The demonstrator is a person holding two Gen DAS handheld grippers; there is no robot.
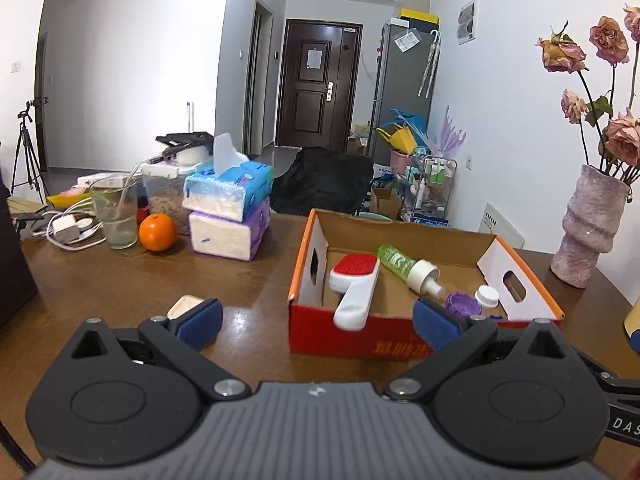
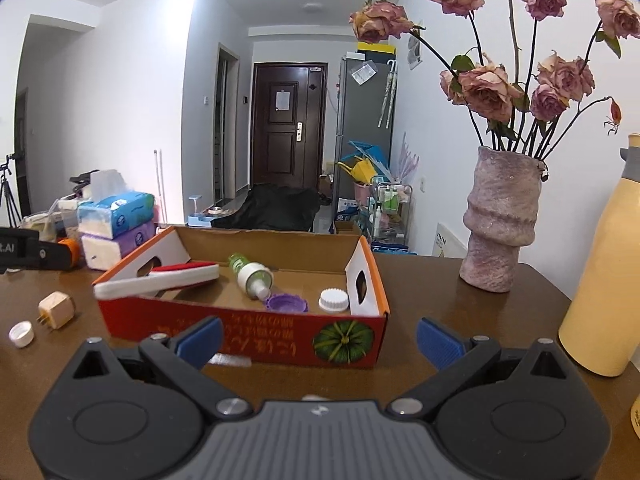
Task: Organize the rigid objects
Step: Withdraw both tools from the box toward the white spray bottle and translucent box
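Left gripper (image 1: 318,322): fingers (image 1: 200,322) spread wide, holding nothing, just in front of the box's red front wall.
Right gripper (image 2: 318,338): fingers (image 2: 438,342) spread wide, holding nothing, near the box's front wall with the melon print.
Box (image 2: 248,326): open cardboard, on the brown table (image 1: 120,280).
Brush (image 1: 354,290): white with a red pad, in the box's left part, handle sticking over the front wall.
Green bottle (image 1: 406,268): lying on its side in the box's middle.
Purple lid (image 2: 287,303): on the box floor, beside a white cap (image 2: 334,301).
Plug (image 2: 56,309): left of the box, on the table, next to a small white cap (image 2: 21,333).
Vase (image 2: 498,220): right of the box, holding dried roses.
Tissue packs (image 1: 228,210): stacked, left of the box and farther back.
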